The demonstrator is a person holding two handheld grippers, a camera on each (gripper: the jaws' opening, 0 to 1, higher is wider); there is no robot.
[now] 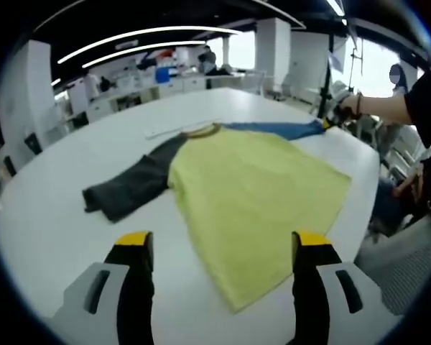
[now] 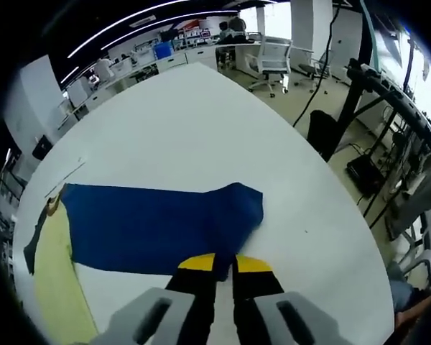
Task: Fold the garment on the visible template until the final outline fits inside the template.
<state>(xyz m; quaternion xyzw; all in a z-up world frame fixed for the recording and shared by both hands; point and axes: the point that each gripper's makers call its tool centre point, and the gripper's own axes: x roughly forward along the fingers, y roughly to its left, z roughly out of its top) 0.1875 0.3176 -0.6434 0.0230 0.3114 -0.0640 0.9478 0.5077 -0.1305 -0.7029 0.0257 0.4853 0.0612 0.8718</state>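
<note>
A shirt lies flat on the white table, with a yellow-green body, a dark grey sleeve and a blue sleeve. My left gripper hovers open over the hem side, its jaws wide apart and holding nothing. In the right gripper view the blue sleeve is spread out, with the yellow body at its left. My right gripper is shut on the blue sleeve's near edge by the cuff. In the left gripper view, that gripper shows at the sleeve's far end, held by a hand.
A thin pale strip lies on the table beside the collar. The table edge curves close past the sleeve's cuff, with office chairs, a black stand and cables beyond. A person in black stands at the right.
</note>
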